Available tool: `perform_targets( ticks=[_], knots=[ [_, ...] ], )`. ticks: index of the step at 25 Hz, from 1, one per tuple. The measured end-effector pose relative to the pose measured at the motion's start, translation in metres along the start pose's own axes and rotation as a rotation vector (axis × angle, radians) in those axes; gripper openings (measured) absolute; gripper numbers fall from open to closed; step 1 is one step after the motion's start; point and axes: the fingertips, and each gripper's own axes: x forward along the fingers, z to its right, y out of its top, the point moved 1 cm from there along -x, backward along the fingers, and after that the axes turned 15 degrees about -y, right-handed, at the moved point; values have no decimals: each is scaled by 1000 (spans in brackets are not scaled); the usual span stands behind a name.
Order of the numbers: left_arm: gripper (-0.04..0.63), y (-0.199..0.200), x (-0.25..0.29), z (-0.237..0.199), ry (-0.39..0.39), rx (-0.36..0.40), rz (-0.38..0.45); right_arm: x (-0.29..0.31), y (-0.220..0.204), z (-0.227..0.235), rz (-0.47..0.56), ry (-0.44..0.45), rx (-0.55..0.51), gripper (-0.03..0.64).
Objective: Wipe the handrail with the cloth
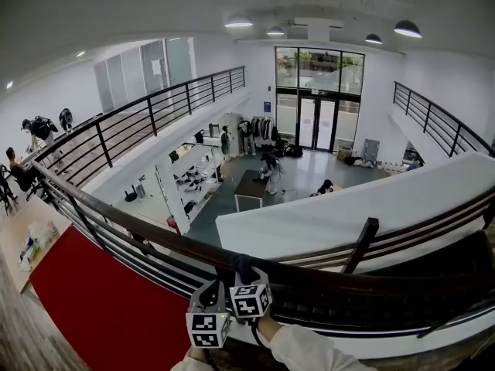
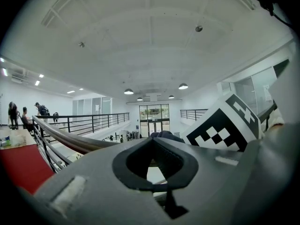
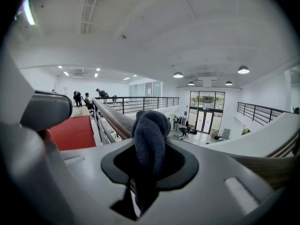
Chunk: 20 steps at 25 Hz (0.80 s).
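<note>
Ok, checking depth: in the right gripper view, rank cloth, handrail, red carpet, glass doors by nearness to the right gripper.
1. cloth, in the jaws.
2. handrail, just ahead, running left.
3. red carpet, lower left floor.
4. glass doors, far right.

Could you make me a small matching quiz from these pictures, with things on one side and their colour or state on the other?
Things:
1. cloth
2. carpet
3. handrail
4. left hand-held gripper

Colour or state:
a. red
b. shut, empty
c. dark blue, pinched in the right hand-held gripper
d. brown, curved

Pairs: 1-c, 2-a, 3-d, 4-b
</note>
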Motion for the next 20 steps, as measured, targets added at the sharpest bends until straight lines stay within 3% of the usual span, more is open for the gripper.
perform_targets(
  ticks=[8, 20],
  knots=[
    [2, -6, 13, 24, -23, 5, -19, -19, -12, 44, 18, -30, 29, 94],
    [2, -14, 56, 93, -150, 18, -31, -53, -42, 112, 22, -92, 37, 94]
  ],
)
